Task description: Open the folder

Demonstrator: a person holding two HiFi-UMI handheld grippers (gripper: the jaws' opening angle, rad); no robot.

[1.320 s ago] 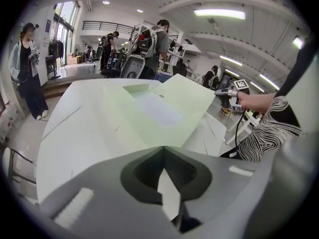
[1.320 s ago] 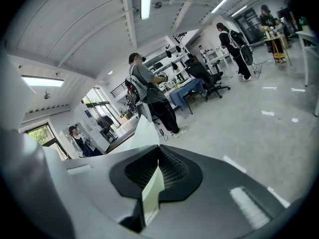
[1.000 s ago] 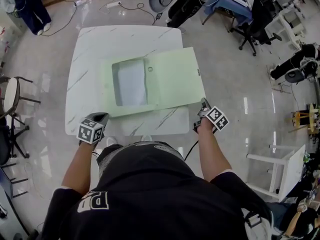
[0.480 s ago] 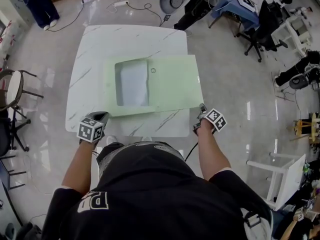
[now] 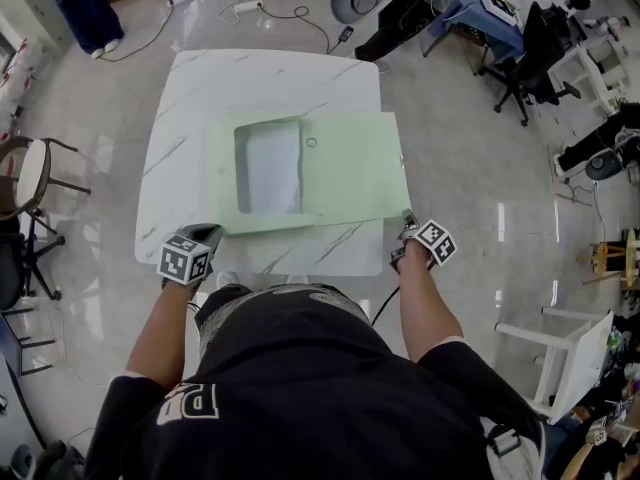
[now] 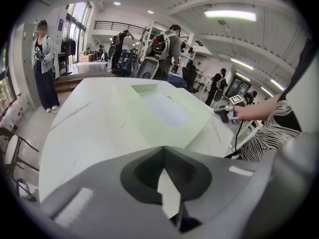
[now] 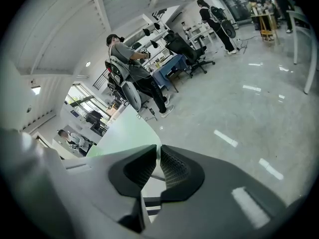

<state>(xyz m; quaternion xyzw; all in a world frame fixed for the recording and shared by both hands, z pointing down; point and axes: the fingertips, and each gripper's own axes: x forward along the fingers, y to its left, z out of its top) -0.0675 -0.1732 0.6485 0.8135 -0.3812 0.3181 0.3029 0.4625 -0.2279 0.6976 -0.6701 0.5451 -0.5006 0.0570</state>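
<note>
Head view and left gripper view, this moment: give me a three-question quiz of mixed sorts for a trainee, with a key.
1. True or false: the green folder lies closed on the table.
2. In the head view, past which edge of the table does the folder stick out? A) the far edge B) the left edge C) the right edge
3. What does the left gripper hold between its jaws?

Key:
1. False. It lies opened out flat.
2. C.
3. Nothing. Its jaws are together.
</note>
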